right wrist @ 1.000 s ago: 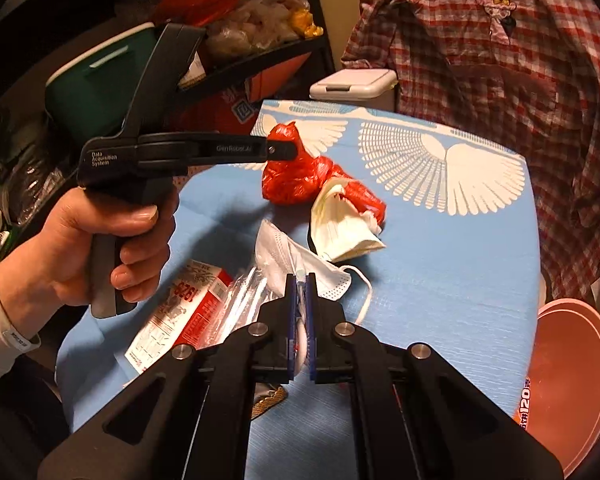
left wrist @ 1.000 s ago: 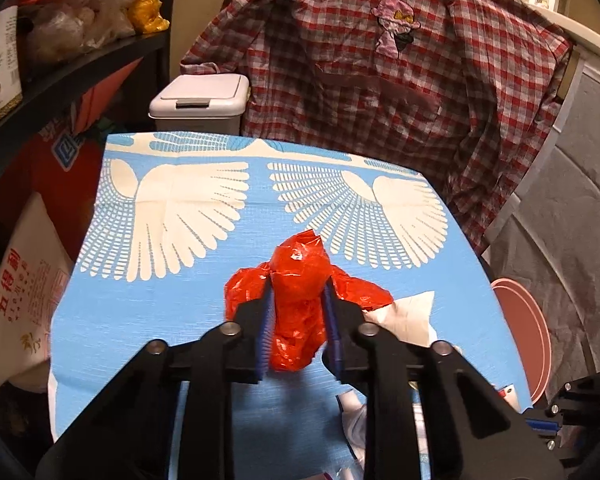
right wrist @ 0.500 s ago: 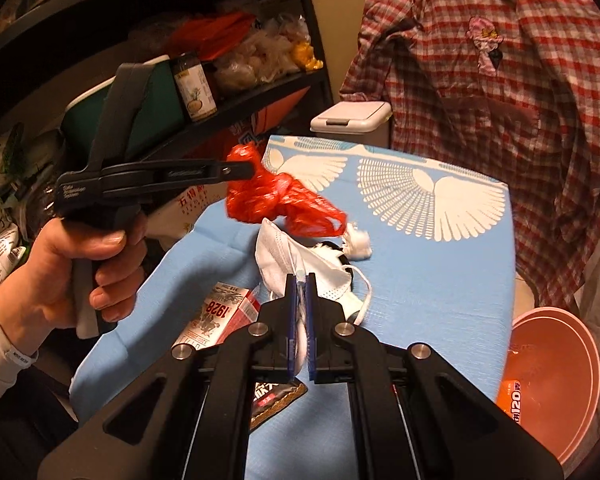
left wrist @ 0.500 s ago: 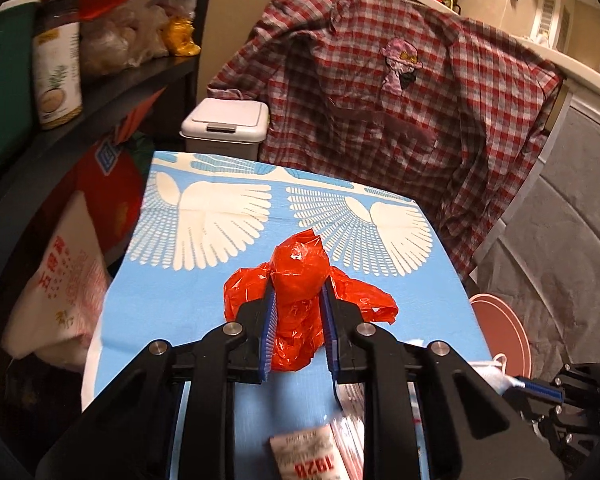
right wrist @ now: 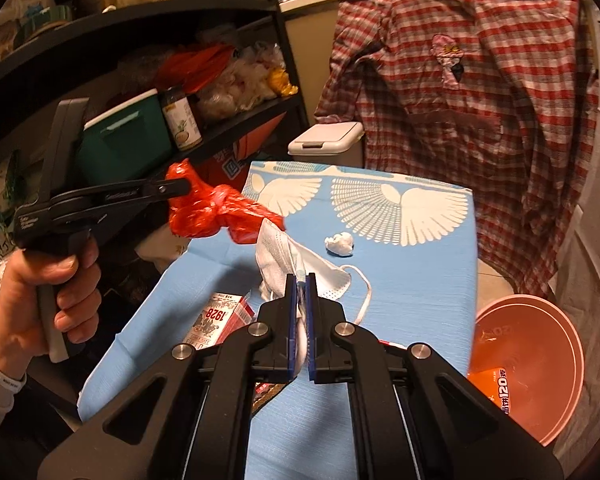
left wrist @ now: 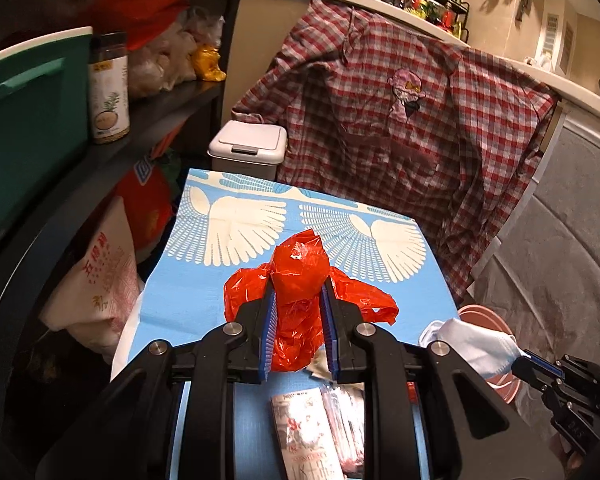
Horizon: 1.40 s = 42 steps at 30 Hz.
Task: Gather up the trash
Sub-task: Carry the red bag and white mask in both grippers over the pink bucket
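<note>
Warm, dim indoor light falls from above, brightest on the blue cloth-covered worktop (left wrist: 188, 300) with its white wing print. The black metal shelving (right wrist: 152, 28) sinks into shadow. Glare glints on the crumpled red plastic bag (left wrist: 300, 268). Fisheye distortion bends the edges, the corners are vignetted black, and focus is soft.
</note>
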### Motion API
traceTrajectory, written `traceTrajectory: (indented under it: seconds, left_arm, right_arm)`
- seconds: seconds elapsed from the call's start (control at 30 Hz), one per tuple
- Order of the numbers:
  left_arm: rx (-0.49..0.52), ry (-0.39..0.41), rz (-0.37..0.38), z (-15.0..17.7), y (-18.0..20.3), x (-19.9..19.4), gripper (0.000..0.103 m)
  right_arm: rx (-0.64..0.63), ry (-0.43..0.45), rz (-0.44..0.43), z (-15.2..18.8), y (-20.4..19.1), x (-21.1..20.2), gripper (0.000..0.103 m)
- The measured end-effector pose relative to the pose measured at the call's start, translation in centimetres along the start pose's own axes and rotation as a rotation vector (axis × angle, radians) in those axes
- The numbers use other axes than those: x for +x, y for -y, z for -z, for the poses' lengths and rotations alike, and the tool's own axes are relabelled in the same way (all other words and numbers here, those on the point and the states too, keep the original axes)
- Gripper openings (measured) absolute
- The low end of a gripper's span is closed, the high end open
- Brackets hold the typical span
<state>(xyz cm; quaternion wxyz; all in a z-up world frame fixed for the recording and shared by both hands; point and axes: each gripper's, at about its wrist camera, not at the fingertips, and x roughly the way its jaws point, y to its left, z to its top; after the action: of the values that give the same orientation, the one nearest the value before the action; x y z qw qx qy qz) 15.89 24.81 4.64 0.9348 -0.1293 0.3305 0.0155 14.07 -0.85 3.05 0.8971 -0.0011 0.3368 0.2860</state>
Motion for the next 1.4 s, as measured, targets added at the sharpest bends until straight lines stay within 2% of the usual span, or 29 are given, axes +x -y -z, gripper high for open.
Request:
traceTrajectory:
  seconds: [0.3,0.53,1.4]
  left_arm:
    - [-0.055,0.008,-0.018,1.0,1.2,-2.8,0.020]
    - [-0.042,0.018,-0.006,1.8,2.9,-4.3,0.020]
    - [0.063,-0.009,0.097,3.2,11.5,-2.3,0.020]
  right_arm:
    - [0.031,0.042,0.013,-0.2,1.3,-2.2,0.005]
    - [0.048,0.069,0.037,0.0,2.5,-3.8,0.005]
    - [0.133,0.115,0.161,1.3,9.4,-8.5,0.005]
